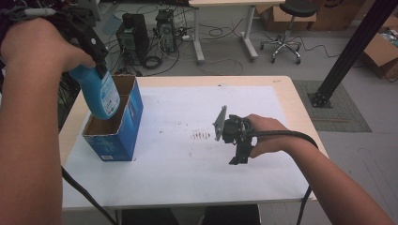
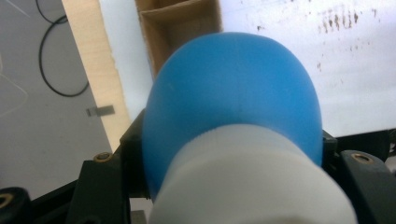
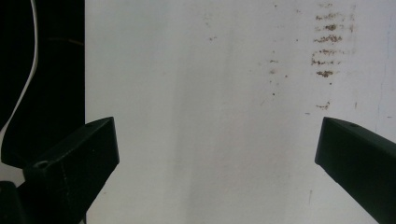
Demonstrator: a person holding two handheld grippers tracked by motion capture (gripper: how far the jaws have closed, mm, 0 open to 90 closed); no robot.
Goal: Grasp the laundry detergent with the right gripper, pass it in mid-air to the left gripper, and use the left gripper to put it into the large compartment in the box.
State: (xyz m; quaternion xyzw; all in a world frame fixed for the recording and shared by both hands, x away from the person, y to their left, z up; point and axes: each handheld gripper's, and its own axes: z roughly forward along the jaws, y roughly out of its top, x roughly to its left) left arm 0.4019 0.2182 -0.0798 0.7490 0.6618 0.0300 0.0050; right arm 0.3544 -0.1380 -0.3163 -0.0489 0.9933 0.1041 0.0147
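Observation:
A blue bottle (image 1: 99, 93) with a white label hangs tilted over the open top of a blue cardboard box (image 1: 123, 123) at the table's left side. My left gripper (image 1: 96, 51) is shut on the bottle near its neck. In the left gripper view the blue bottle (image 2: 233, 102) and its white cap (image 2: 247, 182) loom close, with the box's brown inside (image 2: 180, 28) beyond. My right gripper (image 1: 237, 157) rests low over the white sheet right of centre. Its jaws (image 3: 217, 163) stand wide open with nothing between them.
A white sheet (image 1: 187, 159) covers most of the wooden table (image 1: 300, 117). Brown stains (image 1: 201, 135) mark the sheet near the middle. Beyond the far edge stand computer towers (image 1: 133, 35), cables, a stool (image 1: 291, 28) and a black post (image 1: 347, 51).

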